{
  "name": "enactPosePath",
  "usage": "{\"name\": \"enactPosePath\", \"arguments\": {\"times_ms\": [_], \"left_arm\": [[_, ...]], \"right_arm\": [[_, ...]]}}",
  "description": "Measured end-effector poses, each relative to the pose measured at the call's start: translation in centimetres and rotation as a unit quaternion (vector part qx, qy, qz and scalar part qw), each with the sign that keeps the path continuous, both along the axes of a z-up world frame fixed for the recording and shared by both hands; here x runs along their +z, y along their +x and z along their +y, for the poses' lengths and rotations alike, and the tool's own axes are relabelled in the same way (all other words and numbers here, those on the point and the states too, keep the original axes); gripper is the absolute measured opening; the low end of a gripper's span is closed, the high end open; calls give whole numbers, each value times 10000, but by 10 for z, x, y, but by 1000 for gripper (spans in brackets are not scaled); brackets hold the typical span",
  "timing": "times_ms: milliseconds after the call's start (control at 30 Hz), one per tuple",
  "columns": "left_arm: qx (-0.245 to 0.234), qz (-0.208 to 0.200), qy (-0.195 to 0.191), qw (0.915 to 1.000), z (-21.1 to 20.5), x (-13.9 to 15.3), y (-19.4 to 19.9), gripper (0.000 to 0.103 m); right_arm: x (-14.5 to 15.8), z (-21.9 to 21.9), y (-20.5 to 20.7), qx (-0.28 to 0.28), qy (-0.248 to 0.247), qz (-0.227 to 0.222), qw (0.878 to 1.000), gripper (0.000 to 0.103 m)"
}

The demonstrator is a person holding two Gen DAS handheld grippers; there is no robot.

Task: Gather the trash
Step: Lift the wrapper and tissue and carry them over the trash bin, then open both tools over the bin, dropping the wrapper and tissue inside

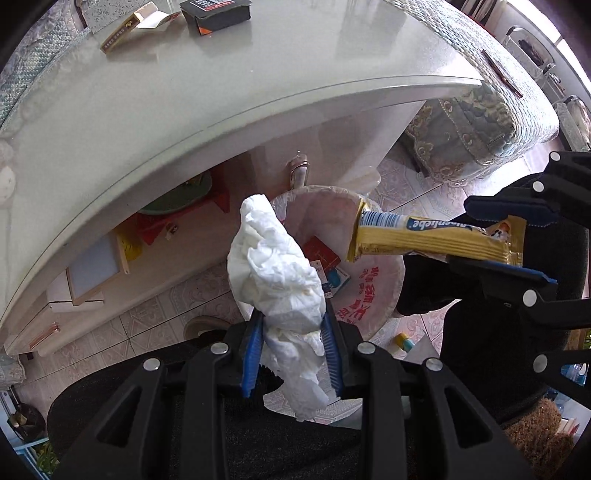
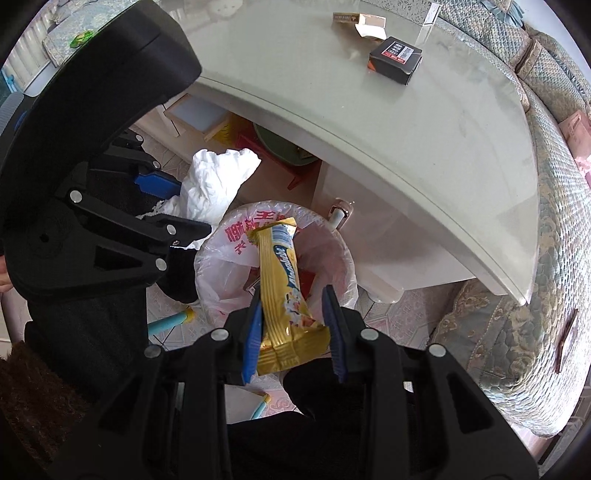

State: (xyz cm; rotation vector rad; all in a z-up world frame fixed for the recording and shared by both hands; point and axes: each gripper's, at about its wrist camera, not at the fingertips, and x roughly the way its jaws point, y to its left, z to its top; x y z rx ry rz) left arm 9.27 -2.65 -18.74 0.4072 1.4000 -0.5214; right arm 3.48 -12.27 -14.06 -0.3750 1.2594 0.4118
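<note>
My left gripper [image 1: 293, 332] is shut on a crumpled white tissue [image 1: 277, 273] and holds it above the left rim of a trash bin [image 1: 373, 295] lined with a white plastic bag. My right gripper [image 2: 293, 325] holds a yellow candy wrapper [image 2: 282, 291] over the bin [image 2: 229, 258]; the jaws stand a little apart with the wrapper touching both pads. The wrapper [image 1: 432, 240] and right gripper [image 1: 517, 243] show at the right of the left wrist view. The tissue [image 2: 214, 188] and left gripper [image 2: 177, 206] show at the left of the right wrist view.
The bin stands on tiled floor beside a white glass-topped coffee table [image 1: 184, 110]. A black box [image 2: 395, 61] and an opened cigarette pack [image 2: 365, 24] lie on the table. A patterned sofa [image 2: 535, 314] is to the right. Red items lie in the bin.
</note>
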Motion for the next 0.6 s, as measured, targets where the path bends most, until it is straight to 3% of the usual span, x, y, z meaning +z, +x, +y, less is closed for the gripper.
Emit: {"name": "enactPosePath", "arguments": {"times_ms": [600], "left_arm": [[184, 913, 106, 9956, -4, -96, 18, 30]], "right_arm": [[-85, -8, 21, -260, 81, 521, 9983, 31]]}}
